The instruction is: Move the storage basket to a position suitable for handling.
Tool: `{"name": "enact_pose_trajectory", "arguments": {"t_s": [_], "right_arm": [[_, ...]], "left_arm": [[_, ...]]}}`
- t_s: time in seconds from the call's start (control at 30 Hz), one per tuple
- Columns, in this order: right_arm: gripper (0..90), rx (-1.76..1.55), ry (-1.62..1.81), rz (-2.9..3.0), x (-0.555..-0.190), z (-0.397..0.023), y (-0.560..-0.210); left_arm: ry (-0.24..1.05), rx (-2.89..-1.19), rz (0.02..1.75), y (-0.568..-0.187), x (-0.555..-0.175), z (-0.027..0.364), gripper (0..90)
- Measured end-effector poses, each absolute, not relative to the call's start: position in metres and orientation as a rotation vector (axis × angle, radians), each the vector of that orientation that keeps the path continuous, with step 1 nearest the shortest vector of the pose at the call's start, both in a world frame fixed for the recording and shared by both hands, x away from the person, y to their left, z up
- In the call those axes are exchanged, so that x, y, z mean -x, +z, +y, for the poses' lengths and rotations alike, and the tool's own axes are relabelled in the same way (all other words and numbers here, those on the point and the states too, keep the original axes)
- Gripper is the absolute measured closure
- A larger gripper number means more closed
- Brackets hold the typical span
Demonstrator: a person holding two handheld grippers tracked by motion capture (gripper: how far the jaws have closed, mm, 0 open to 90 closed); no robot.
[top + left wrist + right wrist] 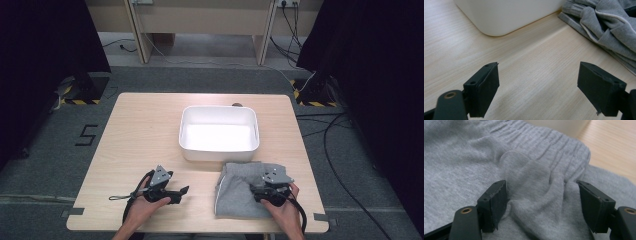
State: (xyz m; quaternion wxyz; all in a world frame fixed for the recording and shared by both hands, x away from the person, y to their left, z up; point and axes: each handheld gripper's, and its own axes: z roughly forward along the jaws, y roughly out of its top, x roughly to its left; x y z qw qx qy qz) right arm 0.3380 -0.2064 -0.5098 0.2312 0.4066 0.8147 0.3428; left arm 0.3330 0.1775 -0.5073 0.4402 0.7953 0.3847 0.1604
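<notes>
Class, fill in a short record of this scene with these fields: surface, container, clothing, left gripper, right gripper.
surface: wooden table
container: white tub, nothing seen inside, at the table's middle
clothing: folded grey garment with an elastic waistband, in front of the tub
left gripper: jaws apart over bare wood, holding nothing
right gripper: down on the garment, jaws apart with a bunch of cloth between them, not clamped

We see soft grey knit cloth, the sweatpants (529, 170), ribbed at the waistband, beside the smooth, glossy white plastic bin (219, 132). Under the bin, the table (536, 75) shows pale matt wood grain.
</notes>
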Motion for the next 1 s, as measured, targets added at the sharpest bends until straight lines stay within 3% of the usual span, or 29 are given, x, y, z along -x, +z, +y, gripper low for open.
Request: {"name": "enact_pose_trajectory", "arguments": {"t_s": [0.37, 1.0], "right_arm": [[31.5, -1.180, 0.985, 2.205, -0.324, -0.157, -0.515], [29.8, -1.167, 1.002, 2.261, -0.320, -0.124, -0.514]], "left_arm": [[0.369, -1.953, 0.942, -0.501, -0.326, 0.175, 17.2], [0.300, -1.980, 0.916, -0.496, -0.309, 0.157, 15.5]]}}
